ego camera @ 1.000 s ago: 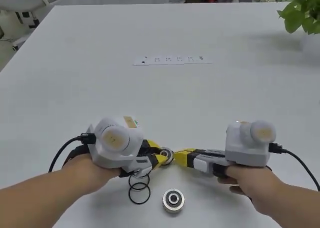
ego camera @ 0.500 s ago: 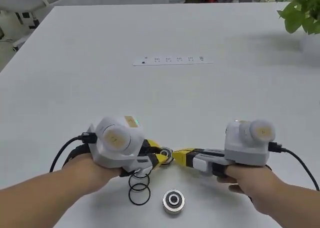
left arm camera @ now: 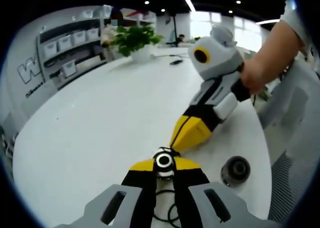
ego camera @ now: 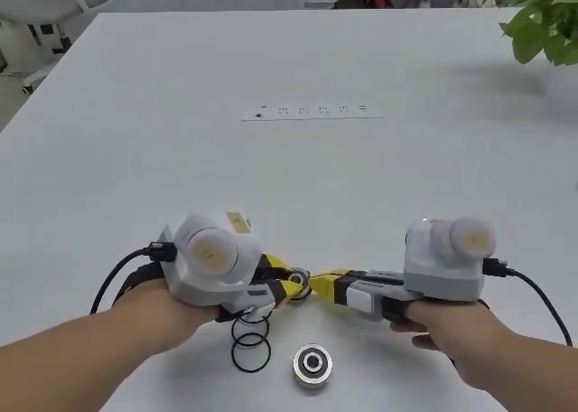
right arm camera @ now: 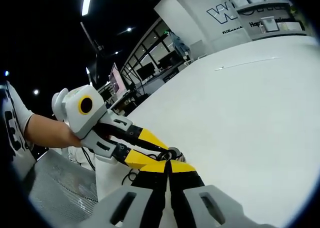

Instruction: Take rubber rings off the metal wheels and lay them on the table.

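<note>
Wheel (left arm camera: 164,161) is clamped in the left gripper (ego camera: 282,286), axle along its jaws, and the right gripper (ego camera: 318,284) meets its rim head-on, jaws nearly closed; whether they pinch a ring I can't tell. The left gripper view gives that contact; the head view has two loose rings (ego camera: 251,341) and a second wheel (ego camera: 312,363) on the table (ego camera: 298,177).

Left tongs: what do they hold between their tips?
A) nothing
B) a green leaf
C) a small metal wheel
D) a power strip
C: in the left gripper view, the left tongs are shut on a small metal wheel, whose round face with a dark centre shows between the yellow tips.
</note>
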